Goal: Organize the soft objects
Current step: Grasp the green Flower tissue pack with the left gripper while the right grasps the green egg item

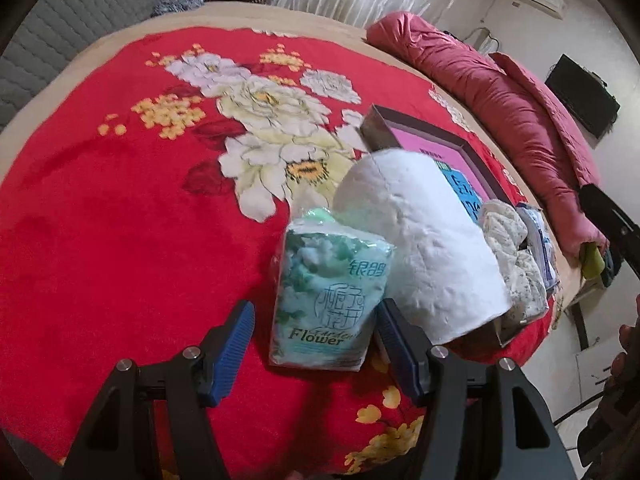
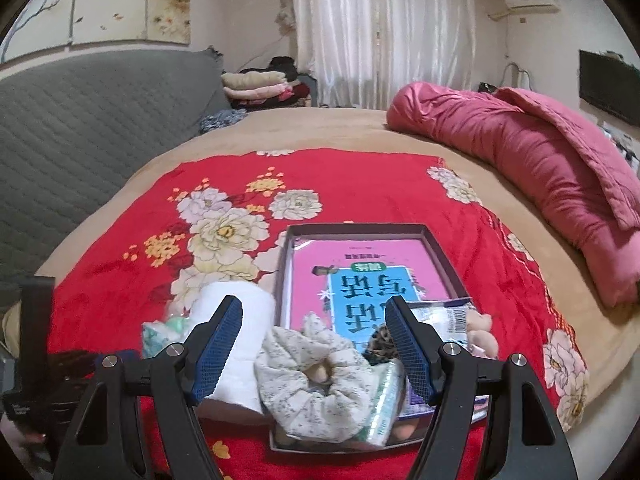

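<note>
A green tissue pack (image 1: pixel 326 300) lies on the red floral blanket (image 1: pixel 120 240), leaning on a white paper roll (image 1: pixel 424 240). My left gripper (image 1: pixel 316 344) is open, its blue pads on either side of the pack's near end. A shallow brown box (image 2: pixel 440 256) holds a pink and blue book (image 2: pixel 360 280), a floral cloth scrunchie (image 2: pixel 316 384) and small packets. My right gripper (image 2: pixel 314 356) is open just above the scrunchie at the box's near end. The roll (image 2: pixel 248 320) and tissue pack (image 2: pixel 160 332) show left of the box.
A rolled pink quilt (image 2: pixel 540 172) lies along the bed's right side. A grey quilted headboard (image 2: pixel 80 140) is at the left, with folded clothes (image 2: pixel 256 84) behind. A small plush toy (image 2: pixel 480 332) sits at the box's right edge.
</note>
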A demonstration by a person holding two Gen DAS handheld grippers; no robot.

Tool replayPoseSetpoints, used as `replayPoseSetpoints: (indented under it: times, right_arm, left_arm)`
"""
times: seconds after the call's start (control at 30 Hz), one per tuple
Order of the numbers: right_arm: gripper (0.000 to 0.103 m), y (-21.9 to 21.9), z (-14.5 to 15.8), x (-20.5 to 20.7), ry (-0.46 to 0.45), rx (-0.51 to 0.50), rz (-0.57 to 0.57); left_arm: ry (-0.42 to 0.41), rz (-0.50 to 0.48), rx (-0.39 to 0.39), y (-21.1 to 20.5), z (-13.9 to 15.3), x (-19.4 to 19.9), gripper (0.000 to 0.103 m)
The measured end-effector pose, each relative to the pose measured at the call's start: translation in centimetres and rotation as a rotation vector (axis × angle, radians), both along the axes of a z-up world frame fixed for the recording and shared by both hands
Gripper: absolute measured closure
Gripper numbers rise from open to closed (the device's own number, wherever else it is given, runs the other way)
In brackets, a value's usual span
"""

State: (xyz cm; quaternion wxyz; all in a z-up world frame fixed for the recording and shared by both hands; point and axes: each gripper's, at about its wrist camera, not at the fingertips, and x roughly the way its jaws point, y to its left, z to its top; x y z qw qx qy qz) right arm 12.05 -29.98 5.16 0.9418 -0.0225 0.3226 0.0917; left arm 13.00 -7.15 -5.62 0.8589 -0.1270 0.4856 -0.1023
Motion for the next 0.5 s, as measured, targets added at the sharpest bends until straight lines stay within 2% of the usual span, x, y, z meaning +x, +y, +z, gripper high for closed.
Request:
replayPoseSetpoints:
  times: [0.23,0.33,0.4,0.5]
  right_arm:
    - [0.028,3.7,0.3,0.5,0.015,-0.062,0.176]
    - [0.028,6.1,0.6,1.1,0.032,-0.117,0.292]
    - [0.028,7.8,0.8,1.2,0.033,-0.172,0.365]
    - [0.028,10.7,0.8,1.3,0.055,-0.241,0.517]
  left_arm:
    - [0.011,-0.007,-0.028,-0.1,-1.2,1.0,0.04]
    - [0.006,-0.005,-0.071,0.5,-1.5,1.3,0.053]
    - [0.012,-0.006,-0.116,0.9,-1.7,1.7,0.055]
    - [0.0,0.004,-0.13,1.7,-1.5,1.8,0.058]
